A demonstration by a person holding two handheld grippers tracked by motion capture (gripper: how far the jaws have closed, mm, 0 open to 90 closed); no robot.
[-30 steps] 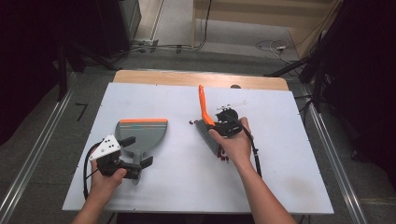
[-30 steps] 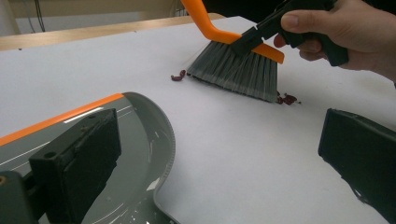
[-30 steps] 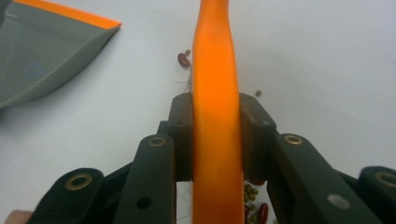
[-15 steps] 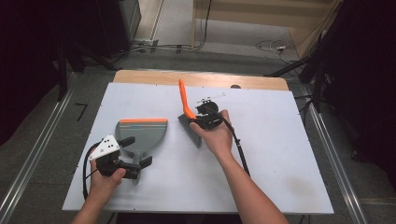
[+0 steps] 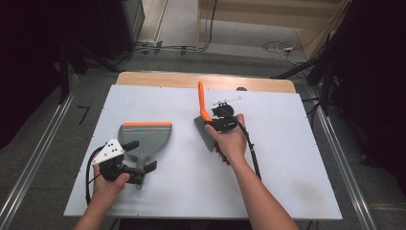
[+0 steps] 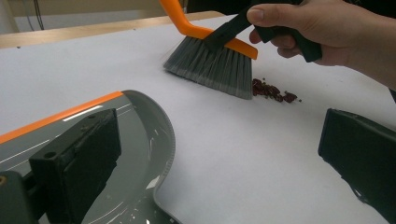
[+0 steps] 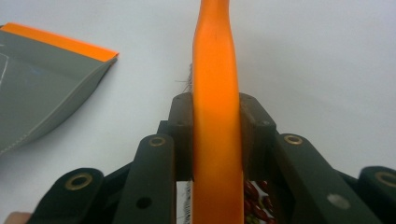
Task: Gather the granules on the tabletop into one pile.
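Left tool (image 5: 139, 167) at desk's (image 5: 287, 158) 8 o'clock, jaws astride dustpan (image 5: 145, 138) handle; clamped or not, cannot tell. Pan flat, orange lip toward 12, nothing in it.

Centre: brush (image 5: 205, 125) bristles down on desk, at 2 o'clock of pan, well apart.

Right tool (image 5: 221, 123) clenched on orange handle (image 7: 215, 121).

Red crumbs (image 6: 273, 90) in heap touching bristles' far side from pan.

Judgement: sweep under way, crumbs not yet in pan.

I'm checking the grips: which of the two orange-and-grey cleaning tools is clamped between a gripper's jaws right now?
The brush: the right gripper is shut on its orange handle. The dustpan lies flat on the table, and the left gripper's jaws stand wide apart over its side.
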